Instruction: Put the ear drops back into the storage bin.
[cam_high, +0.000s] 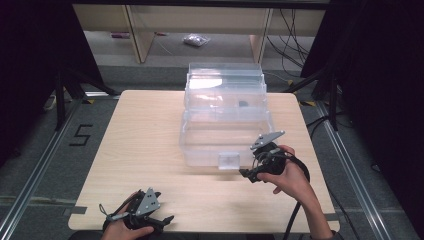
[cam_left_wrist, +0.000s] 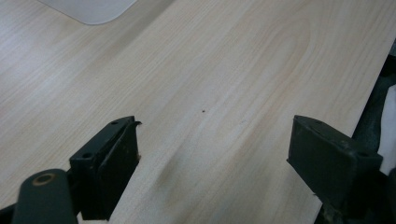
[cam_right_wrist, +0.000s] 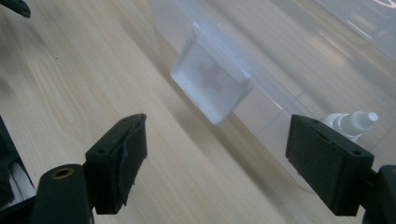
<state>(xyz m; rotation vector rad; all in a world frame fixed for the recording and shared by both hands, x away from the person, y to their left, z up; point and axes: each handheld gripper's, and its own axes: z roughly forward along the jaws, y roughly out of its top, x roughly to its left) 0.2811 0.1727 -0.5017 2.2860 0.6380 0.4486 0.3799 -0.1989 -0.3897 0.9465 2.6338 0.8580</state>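
Nearest the person, at the counter's (cam_high: 150, 150) front edge, the left hand (cam_high: 122, 229) holds the left claw (cam_high: 159, 220) low over the bare wood, close to the near left corner. In the left gripper view its jaws stand wide apart with nothing between them but pale wood grain and a tiny dark speck; a rounded corner of the box just shows at the top left, well away.

A little farther in and to the right, the right hand (cam_high: 292, 175) holds the right claw (cam_high: 246, 174) just off the front right of the clear plastic box (cam_high: 225, 135), pointing left along its front wall. That claw is also released: in the right gripper view its jaws are spread wide, empty, with the box's frosted front latch (cam_right_wrist: 211, 80) lying ahead of them and slightly between, not touched. Through the wall beside the right jaw, a small white dropper bottle (cam_right_wrist: 351, 123) lies inside the box.

The box sits at the middle of the counter toward its far side, its lid (cam_high: 225, 75) thrown back behind it, tiered trays open. A small dark item (cam_high: 243, 104) rests in an upper tray; I can't make out what it is.

Beyond the counter, on the floor (cam_high: 165, 50), lies a small crumpled plastic bag (cam_high: 196, 40), and cables (cam_high: 290, 45) trail at the right.
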